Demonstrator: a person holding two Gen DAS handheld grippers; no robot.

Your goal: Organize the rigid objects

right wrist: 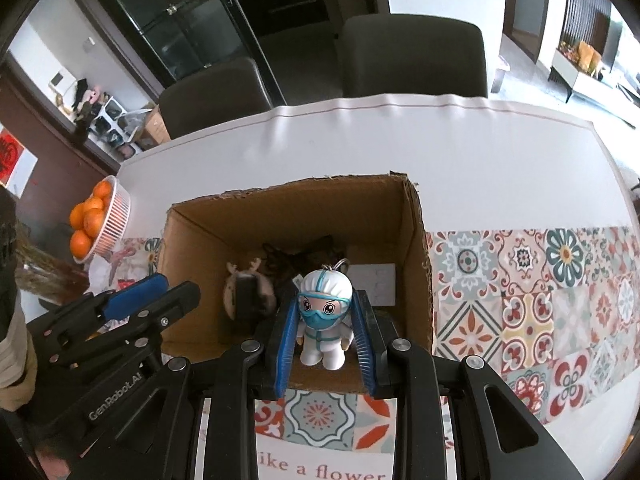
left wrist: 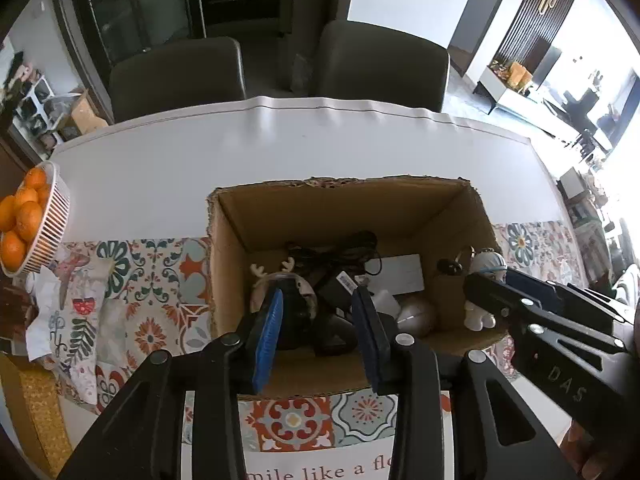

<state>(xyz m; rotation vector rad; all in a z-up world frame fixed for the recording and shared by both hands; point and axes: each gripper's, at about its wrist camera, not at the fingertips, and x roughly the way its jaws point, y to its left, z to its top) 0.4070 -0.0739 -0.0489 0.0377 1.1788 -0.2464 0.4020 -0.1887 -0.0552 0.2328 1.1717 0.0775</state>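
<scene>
brown corrugated card, raw and ragged along its cut top edge, makes the open box [right wrist: 416,248] that sits on the white table [right wrist: 460,160], half over a tiled-pattern runner [right wrist: 540,300]. both grippers point steeply down over its mouth, which suits the job: i judge each load is about to be lowered inside.

the right gripper [right wrist: 326,340] is clenched on a little figurine [right wrist: 325,316], a glossy white plastic character in a hooded suit with teal goggles and mask and a metal key ring on top. the ribbed blue pads [right wrist: 290,344] press its flanks, so it hangs upright above the box's near right part.

the left gripper [left wrist: 320,328] grasps a round dark toy [left wrist: 290,300] with pale antlers, a dark middle and a brownish rim; the blue pad [left wrist: 268,340] lies on its left side, and the right pad's contact is hard to see. it hangs over the box's near left.

already in the box lie tangled black cables [left wrist: 344,256], a flat white card-like piece [left wrist: 400,276] and a smooth grey ball [left wrist: 416,316]. these hard shapes leave little bare floor.

a white slatted basket [left wrist: 52,224] of oranges [left wrist: 24,216] stands well apart at the table's left.
</scene>
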